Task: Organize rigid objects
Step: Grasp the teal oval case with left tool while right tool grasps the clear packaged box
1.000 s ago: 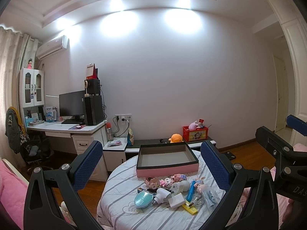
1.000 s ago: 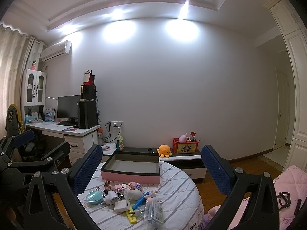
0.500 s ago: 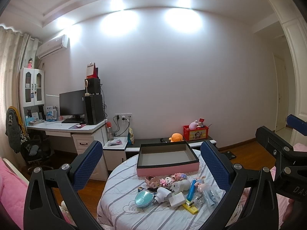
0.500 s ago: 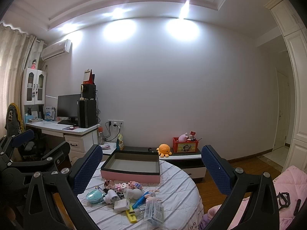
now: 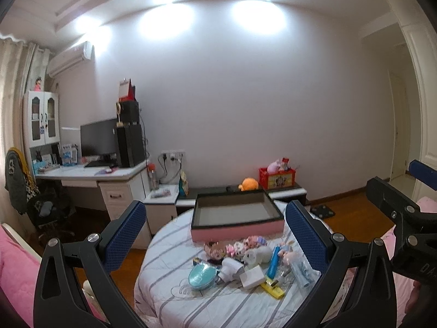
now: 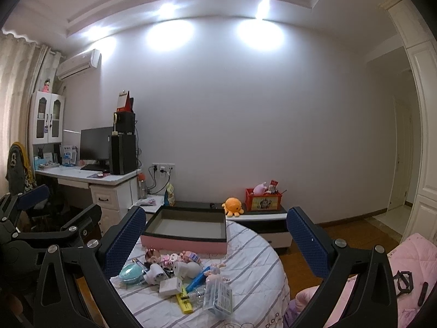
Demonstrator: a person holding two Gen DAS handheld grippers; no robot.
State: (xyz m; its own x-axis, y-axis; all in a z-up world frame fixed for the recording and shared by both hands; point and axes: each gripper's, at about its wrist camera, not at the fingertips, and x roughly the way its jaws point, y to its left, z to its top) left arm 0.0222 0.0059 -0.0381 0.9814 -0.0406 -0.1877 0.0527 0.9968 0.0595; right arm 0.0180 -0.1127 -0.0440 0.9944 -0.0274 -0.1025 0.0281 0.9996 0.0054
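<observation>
Round counter (image 5: 169,281), striped white cloth, near edge cut off. Rectangular tray (image 5: 236,217), pink wall, dark rim, at 12 o'clock of the clutter. Heap of small rigid objects (image 5: 245,265) just before it: round teal case (image 5: 202,276), white plug adapter (image 5: 252,276), blue tube (image 5: 274,261), yellow flat bar (image 5: 271,288), figurines too small to identify. Left gripper (image 5: 214,243): spread wide, blue dimpled pads, holding nothing, clear of the heap. Right gripper (image 6: 214,246): likewise wide apart, empty.

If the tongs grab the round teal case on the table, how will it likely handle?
The teal case looks like a smooth, rigid shell, so probably stiff but slippery. Its domed, rounded shape may let it squirt out or slide on the striped cloth. Likely light.
</observation>
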